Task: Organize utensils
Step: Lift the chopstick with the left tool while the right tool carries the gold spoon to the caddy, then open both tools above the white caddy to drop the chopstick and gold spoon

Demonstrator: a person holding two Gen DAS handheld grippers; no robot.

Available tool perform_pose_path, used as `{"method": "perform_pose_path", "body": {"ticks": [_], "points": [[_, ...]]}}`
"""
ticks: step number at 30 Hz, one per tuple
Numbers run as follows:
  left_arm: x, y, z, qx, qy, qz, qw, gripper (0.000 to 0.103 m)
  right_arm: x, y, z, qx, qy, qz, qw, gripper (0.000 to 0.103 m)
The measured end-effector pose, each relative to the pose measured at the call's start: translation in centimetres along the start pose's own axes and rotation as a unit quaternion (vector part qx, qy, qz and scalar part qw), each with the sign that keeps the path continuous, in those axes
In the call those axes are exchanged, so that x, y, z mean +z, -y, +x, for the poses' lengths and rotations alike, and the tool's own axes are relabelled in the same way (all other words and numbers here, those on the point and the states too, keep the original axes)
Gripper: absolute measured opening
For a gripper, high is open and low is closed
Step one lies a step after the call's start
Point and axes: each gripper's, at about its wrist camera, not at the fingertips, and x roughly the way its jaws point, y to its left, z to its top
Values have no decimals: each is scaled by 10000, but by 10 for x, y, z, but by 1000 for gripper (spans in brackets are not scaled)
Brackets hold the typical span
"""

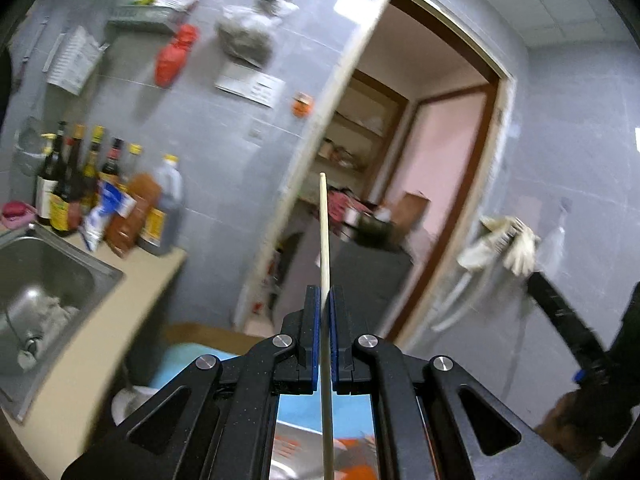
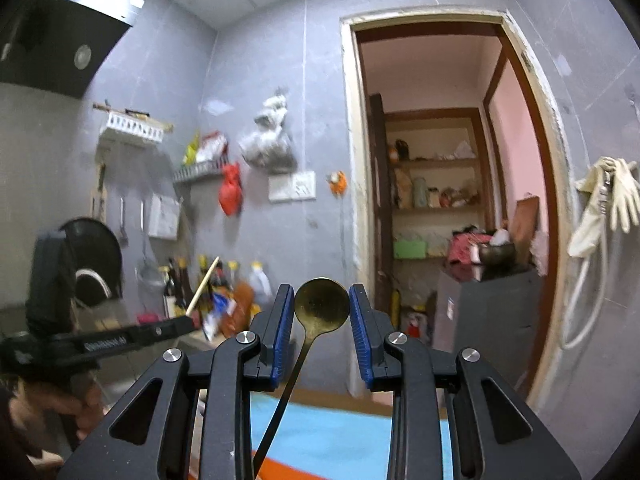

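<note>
Between L jaws: thin pale wooden chopstick (image 1: 325,264), pinched by the blue pads low on its length; long end sticks out well past the fingertips, short end runs back under the gripper body.
L grip state: left gripper (image 1: 325,294) clenched on the stick, pads nearly meeting, no gap seen.
Between R jaws: round bowl of a tarnished brass-coloured metal spoon (image 2: 321,307), bowl up, dark slim handle running down and back toward the gripper body.
R grip state: right gripper (image 2: 322,307) looks clamped edge-to-edge on the bowl, pads touching or all but touching both rims; contact on the right rim is hard to confirm, so firm hold is a judgement.
Chopstick handling: very light, stiff but slender, smooth. Likely to pivot in the pads w/ so much length hanging out front. Better hold prob. nearer mid-length; move slow, keep the tip away from walls.
Spoon handling: rigid metal, heavier than the stick, slick. Curved bowl edges give pads little flat area, so it could rotate or slip out. Handle or neck would prob. be the surer place to take it.
Ahead of both jaws: grey tiled wall (image 2: 280,80) and open doorway (image 2: 440,200), no utensil holder in sight.
Beside L jaws: steel sink (image 1: 48,280) and sauce bottles (image 1: 80,184), off to the left.
</note>
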Motion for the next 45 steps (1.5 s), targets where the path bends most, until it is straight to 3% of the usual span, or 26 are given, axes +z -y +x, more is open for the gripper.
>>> {"method": "perform_pose_path", "body": {"ticks": [5, 12, 18, 27, 34, 40, 45], "points": [[1, -55, 0, 289, 339, -233, 9987, 2, -5, -35, 24, -50, 245, -30, 9997, 26], [-14, -98, 4, 498, 703, -476, 9951, 2, -38, -68, 52, -384, 229, -234, 9987, 26], [-40, -95, 2, 574, 945, -246, 9936, 2, -73, -81, 61, -539, 148, -508, 9971, 26], [-72, -82, 7, 893, 1174, 527, 9876, 2, -105, -95, 71, -533, 151, -927, 9941, 26], [-86, -78, 4, 909, 1158, 923, 9848, 3, -119, -100, 75, -505, 0, -1089, 9928, 26], [-86, -77, -1, 899, 867, 893, 9881, 3, -118, -98, 71, -366, -192, -995, 9942, 28], [-84, -76, -7, 841, 598, 777, 9916, 5, -110, -96, 66, -319, -256, -902, 9951, 35]]}}
